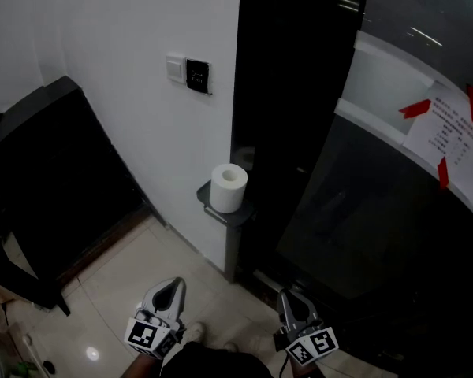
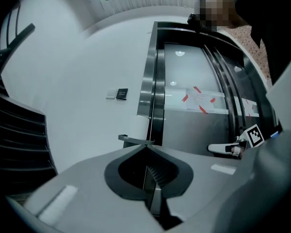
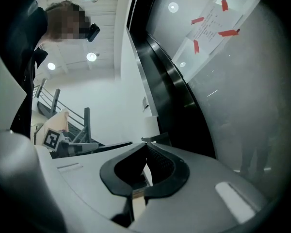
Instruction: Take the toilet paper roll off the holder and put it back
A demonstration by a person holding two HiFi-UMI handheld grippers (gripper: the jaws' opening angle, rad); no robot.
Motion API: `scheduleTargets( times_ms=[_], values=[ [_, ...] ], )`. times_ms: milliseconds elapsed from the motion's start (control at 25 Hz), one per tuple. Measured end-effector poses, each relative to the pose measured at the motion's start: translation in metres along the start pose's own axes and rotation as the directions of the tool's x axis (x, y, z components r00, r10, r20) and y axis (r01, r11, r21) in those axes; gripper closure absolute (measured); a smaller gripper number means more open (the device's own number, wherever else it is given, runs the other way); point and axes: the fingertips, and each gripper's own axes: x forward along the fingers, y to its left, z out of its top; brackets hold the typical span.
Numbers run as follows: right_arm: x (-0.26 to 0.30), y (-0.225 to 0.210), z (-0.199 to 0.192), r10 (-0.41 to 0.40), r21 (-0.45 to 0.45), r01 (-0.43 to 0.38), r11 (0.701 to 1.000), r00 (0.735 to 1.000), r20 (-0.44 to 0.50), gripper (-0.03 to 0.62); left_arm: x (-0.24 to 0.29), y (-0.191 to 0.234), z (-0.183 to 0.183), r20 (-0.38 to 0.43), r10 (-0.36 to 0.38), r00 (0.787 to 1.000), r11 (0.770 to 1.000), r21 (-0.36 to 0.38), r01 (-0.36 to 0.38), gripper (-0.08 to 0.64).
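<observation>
Nearest are the two claws, held low and pointing level. The left claw (image 1: 172,286) has its jaws pressed together on nothing, and the right claw (image 1: 288,299) also looks closed at the tips and empty.

Ahead of both, well apart from them and a little nearer the right claw's line, the roll (image 1: 229,187) stands on end on the holder (image 1: 238,214), a small grey shelf with a bar under its front edge. It is untouched, so I judge the lift has not begun.

The risks come from here. With jaws shut, either claw arriving at the roll would shove it rather than take it, and it could tip off the shelf onto the floor (image 1: 134,278). A squeeze on soft paper may also crush it or let it slip. The shelf sits at a wall corner, so a wide approach could knock the dark frame beside it.

Beyond the claws is a white wall (image 1: 102,46) with a switch (image 1: 199,75). To the right is dark glass with a taped notice (image 1: 449,136). The floor is pale, glossy tile.
</observation>
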Motion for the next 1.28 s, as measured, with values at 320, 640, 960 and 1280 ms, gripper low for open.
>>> scheduleTargets(
  times_ms=[320,640,960,1280],
  values=[
    [0.015,-0.001,0.015,-0.078,-0.054,0.080,0.995,0.997,0.025,0.578,0.033,0.032,-0.004,0.000,-0.068,0.998,0.997,0.037,0.068,0.558],
    [0.031,-0.005,0.022,-0.147,-0.071,0.151,0.986,0.988,0.048,0.578,0.069,0.040,0.020,0.015,-0.144,0.989,0.990,0.000,0.144,0.558],
    [0.045,-0.011,0.033,-0.184,-0.069,0.190,0.979,0.979,0.090,0.578,0.098,0.045,0.031,0.029,-0.176,0.984,0.984,0.006,0.176,0.558],
    [0.045,-0.012,0.031,-0.200,-0.079,0.207,0.975,0.976,0.091,0.578,0.124,0.042,0.033,0.026,-0.207,0.978,0.978,0.040,0.206,0.558]
  ],
)
